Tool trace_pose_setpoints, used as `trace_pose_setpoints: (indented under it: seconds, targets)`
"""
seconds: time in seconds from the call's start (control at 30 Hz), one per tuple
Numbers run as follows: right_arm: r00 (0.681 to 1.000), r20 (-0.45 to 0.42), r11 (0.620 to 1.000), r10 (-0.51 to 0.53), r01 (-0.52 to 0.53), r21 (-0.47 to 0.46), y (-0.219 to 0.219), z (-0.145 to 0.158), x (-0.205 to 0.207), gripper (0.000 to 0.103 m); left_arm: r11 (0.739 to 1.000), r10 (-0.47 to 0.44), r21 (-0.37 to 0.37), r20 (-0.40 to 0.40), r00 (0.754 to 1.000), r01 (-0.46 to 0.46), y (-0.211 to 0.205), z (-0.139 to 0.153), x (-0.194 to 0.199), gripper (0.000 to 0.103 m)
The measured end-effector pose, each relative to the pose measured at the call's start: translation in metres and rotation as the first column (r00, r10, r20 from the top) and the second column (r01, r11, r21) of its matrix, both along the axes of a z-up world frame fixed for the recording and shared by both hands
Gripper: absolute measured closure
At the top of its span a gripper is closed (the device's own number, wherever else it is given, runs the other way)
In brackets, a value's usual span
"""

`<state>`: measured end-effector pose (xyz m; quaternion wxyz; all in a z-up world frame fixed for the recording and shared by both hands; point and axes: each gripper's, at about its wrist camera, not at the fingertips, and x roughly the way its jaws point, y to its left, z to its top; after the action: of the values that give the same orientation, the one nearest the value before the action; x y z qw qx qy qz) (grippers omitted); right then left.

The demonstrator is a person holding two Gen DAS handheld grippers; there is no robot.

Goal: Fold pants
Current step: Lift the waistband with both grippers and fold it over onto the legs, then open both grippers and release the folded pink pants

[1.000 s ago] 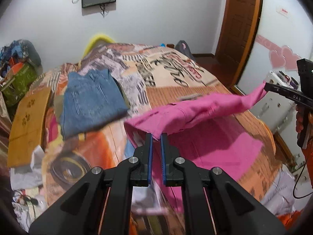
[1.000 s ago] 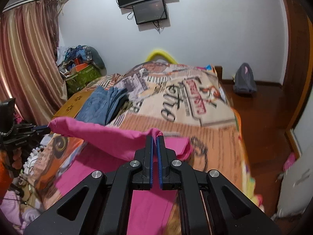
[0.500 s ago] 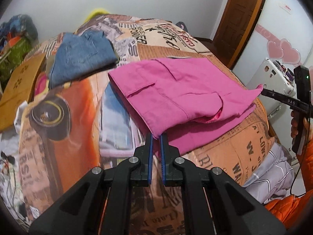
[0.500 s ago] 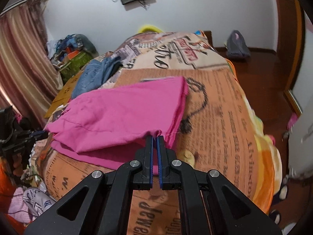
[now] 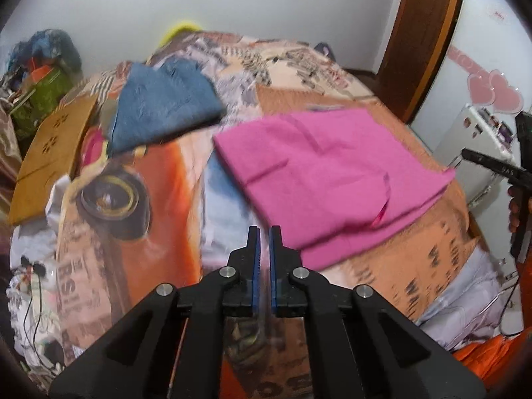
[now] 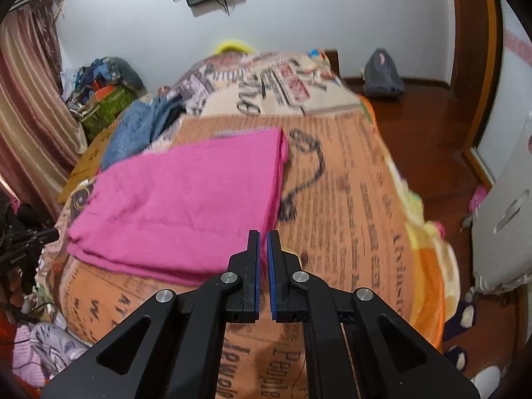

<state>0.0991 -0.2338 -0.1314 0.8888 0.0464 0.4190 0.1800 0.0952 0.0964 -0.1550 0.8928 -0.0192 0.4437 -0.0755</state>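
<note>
Pink pants [image 5: 326, 179] lie folded in half on the patterned bedspread, top layer over bottom layer; they also show in the right wrist view [image 6: 186, 206]. My left gripper [image 5: 265, 232] hovers just off the pants' near left edge, jaws a narrow gap apart, holding nothing. My right gripper [image 6: 263, 236] hovers just off the pants' near right corner, jaws also a narrow gap apart and empty. The right gripper also shows at the right edge of the left wrist view [image 5: 492, 166].
Folded blue jeans [image 5: 163, 106] lie further back on the bed [image 6: 359, 199]. A wooden board [image 5: 50, 153] and cluttered bags [image 6: 103, 99] are on the left. A white cabinet [image 6: 505, 219], a door [image 5: 422, 33] and a wooden floor are on the right.
Both grippers carried the pants' edge forward over the lower half, laid it down, let go and pulled back a little toward the near bed edge.
</note>
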Motion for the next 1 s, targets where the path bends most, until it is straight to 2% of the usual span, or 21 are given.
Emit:
trace_pose_setpoints:
  seconds: [0.1,0.2,0.3,0.4,0.47,0.6,0.7,0.8,1.0]
  targets:
    - [0.999,0.03,0.999,0.036,-0.037,0.024,0.013,0.014,0.005,0.089,0.999,-0.039,-0.025,0.016,0.999,0.04,-0.016,0.008,0.016,0.1]
    - [0.995,0.036,0.995,0.093,-0.094,0.035,0.038,0.012,0.012,0.084,0.995,-0.093,-0.036,0.004,0.996,0.093,-0.042,0.001,0.034,0.099]
    - [0.986,0.019,0.986,0.165,-0.165,0.024,0.067,-0.001,0.017,0.084,0.99,-0.136,-0.048,-0.031,0.99,0.134,-0.065,-0.013,0.044,0.099]
    - [0.976,-0.037,0.976,0.216,-0.215,0.021,0.087,-0.022,0.02,0.084,0.985,-0.162,-0.072,-0.08,0.983,0.157,-0.078,-0.031,0.043,0.099]
    - [0.969,-0.082,0.973,0.232,-0.232,0.015,0.092,-0.039,0.019,0.084,0.985,-0.162,-0.07,-0.085,0.983,0.157,-0.079,-0.039,0.036,0.096]
    - [0.971,-0.073,0.973,0.228,-0.229,-0.01,0.084,-0.049,0.003,0.079,0.984,-0.163,-0.075,-0.056,0.985,0.159,-0.079,-0.041,0.021,0.095]
    - [0.975,-0.088,0.979,0.204,-0.203,0.017,0.07,-0.05,-0.001,0.076,0.982,-0.155,-0.114,-0.062,0.986,0.147,-0.074,-0.043,0.018,0.095]
    - [0.978,-0.111,0.984,0.175,-0.169,0.055,0.056,-0.053,-0.004,0.075,0.982,-0.157,-0.119,-0.065,0.986,0.148,-0.074,-0.043,0.014,0.095]
    - [0.981,-0.133,0.989,0.145,-0.144,0.018,0.045,-0.051,-0.009,0.075,0.983,-0.159,-0.111,-0.091,0.983,0.148,-0.066,-0.04,0.004,0.095]
